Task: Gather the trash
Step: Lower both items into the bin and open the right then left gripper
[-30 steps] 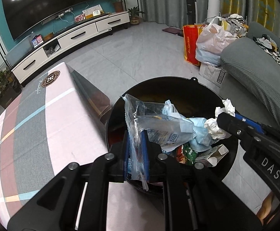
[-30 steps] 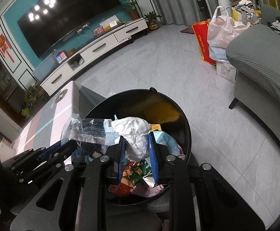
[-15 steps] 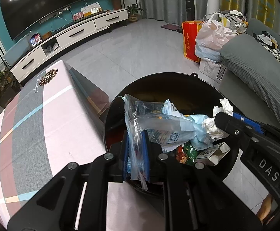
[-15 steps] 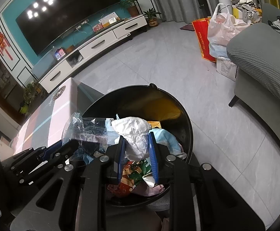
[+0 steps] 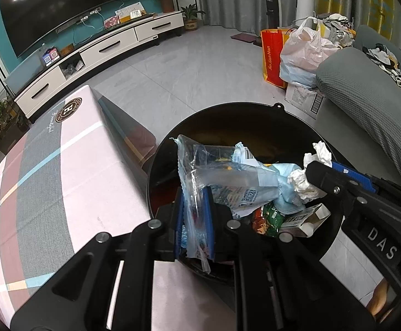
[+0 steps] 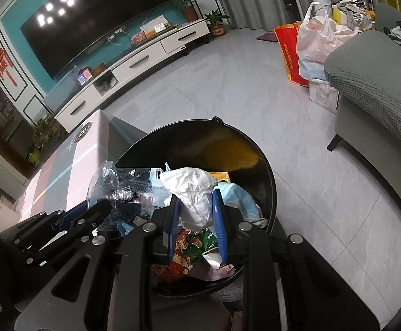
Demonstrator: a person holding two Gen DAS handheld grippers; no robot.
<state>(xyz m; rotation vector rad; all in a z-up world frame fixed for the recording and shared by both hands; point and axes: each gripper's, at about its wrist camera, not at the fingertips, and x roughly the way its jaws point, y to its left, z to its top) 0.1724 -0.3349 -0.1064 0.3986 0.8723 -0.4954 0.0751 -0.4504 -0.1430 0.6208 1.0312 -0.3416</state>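
Pinching clear plastic bag in left gripper jaws; clamping crumpled white tissue in right gripper jaws. Both held above black trash bin, beside table.

2 close wrist views, angled down, both over the same black bin.

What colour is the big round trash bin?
The trash bin is black, clearest in the right wrist view.
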